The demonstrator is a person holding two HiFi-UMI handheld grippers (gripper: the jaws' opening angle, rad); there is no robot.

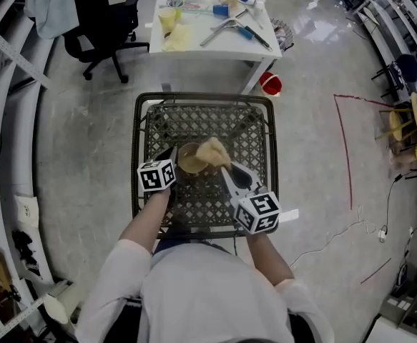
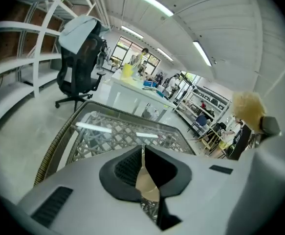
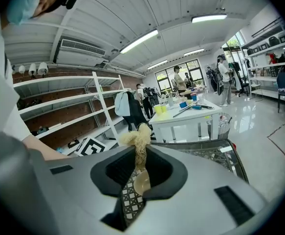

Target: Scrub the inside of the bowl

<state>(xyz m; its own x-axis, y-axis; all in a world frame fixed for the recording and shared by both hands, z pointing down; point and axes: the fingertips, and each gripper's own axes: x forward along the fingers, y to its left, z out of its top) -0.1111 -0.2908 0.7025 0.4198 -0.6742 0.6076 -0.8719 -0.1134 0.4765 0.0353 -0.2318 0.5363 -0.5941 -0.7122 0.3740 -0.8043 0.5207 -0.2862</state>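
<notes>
Concrete workshop floor [image 1: 308,213] all round us, white table [image 1: 215,40] top centre, black office chair [image 1: 104,20] upper left. Dead centre is our wicker table [image 1: 194,120]. Our left gripper [image 1: 174,156] is clamped on the rim of the tan bowl [image 1: 189,161], mid-frame over that table. Our right gripper [image 1: 224,167] pinches a straw-coloured fibre scrubber [image 1: 212,151] at the bowl's upper-right edge.

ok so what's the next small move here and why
Probably dip the right gripper so the scrubber presses down into the bowl and starts rubbing. Its jaws pinch the scrubber by the bowl's rim, and the left gripper is shut on the bowl's edge, steadying it.
</notes>
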